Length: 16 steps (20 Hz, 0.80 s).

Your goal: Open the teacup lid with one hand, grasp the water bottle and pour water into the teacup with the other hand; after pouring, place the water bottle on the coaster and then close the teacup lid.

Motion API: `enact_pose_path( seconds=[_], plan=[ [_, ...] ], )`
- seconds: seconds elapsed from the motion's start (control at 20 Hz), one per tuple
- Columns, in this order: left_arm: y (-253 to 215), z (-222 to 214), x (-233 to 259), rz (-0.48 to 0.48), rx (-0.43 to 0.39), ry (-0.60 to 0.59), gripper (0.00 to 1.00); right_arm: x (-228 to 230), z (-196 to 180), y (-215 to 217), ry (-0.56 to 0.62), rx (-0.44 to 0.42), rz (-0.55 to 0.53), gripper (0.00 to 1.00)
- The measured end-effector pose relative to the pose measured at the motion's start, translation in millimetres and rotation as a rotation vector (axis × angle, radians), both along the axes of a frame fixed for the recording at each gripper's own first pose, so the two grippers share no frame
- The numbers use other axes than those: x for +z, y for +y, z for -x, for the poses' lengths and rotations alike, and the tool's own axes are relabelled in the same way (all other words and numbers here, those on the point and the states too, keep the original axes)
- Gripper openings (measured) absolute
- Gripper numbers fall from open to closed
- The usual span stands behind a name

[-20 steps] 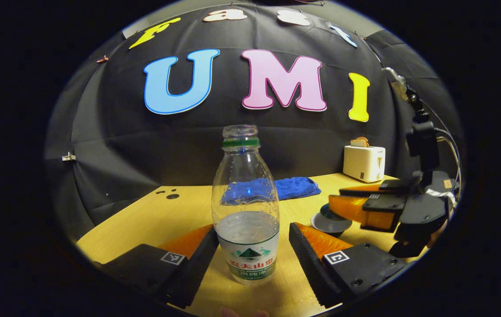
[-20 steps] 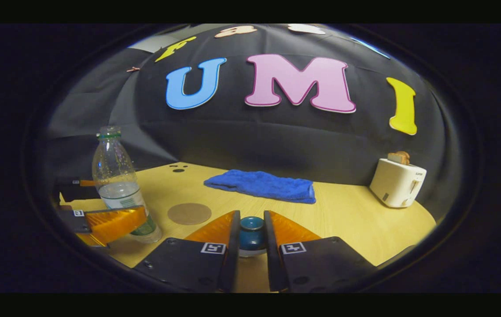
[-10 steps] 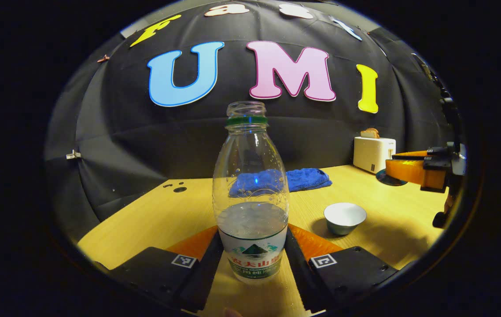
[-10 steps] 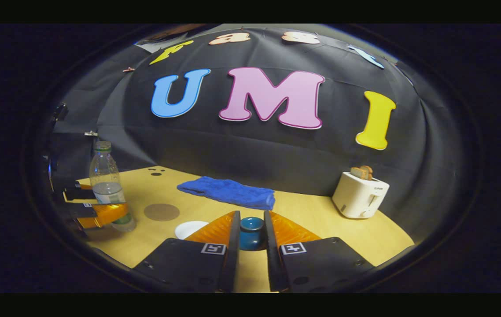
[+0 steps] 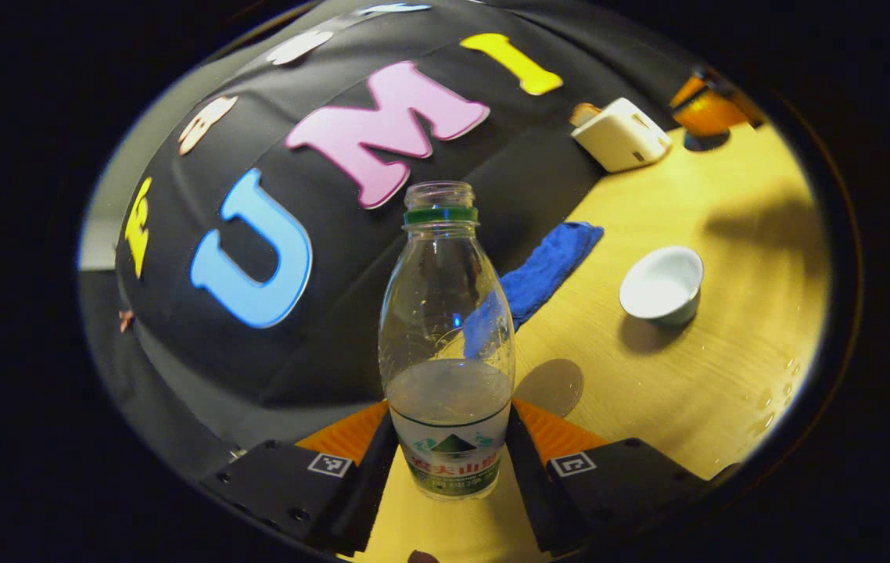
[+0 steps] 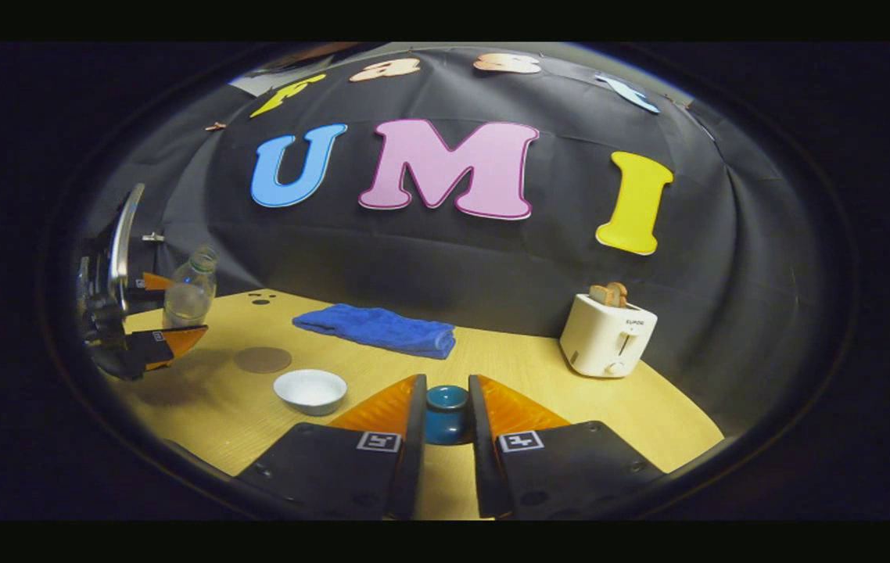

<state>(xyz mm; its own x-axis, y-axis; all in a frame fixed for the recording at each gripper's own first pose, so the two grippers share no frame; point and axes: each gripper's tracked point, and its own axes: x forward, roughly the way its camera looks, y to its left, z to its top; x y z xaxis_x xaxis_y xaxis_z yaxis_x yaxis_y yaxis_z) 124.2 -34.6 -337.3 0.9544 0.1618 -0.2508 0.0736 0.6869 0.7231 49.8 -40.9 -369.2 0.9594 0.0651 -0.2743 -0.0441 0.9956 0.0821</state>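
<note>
Though held, water bottle point(image 6: 188, 288) tilts toward teacup point(image 6: 310, 390).

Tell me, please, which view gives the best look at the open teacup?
The left gripper view: the teacup sits large and unobstructed, its white inside visible from above. The right gripper view shows it smaller and lower-angled, left of the right gripper.

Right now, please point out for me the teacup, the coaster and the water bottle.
teacup point(image 6: 310, 390): right gripper view, on the white inside of the bowl.
coaster point(image 6: 262, 360): right gripper view, on the middle of the flat round disc.
water bottle point(image 5: 446, 313): left gripper view, on the clear body above the water.
</note>
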Motion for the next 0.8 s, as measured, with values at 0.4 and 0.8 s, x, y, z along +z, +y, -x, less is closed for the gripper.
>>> enact_pose_path(
  seconds=[0.4,0.8],
  plan=[
    [-6.3,-22.7,5.4,-0.369,-0.039,0.040,0.77,-6.7,13.7,-26.1,0.007,0.004,0.010,0.30],
    [-4.7,-45.1,8.8,-0.622,-0.058,0.041,0.76,-7.2,23.9,-45.1,-0.003,-0.004,0.047,0.35]
  ],
)
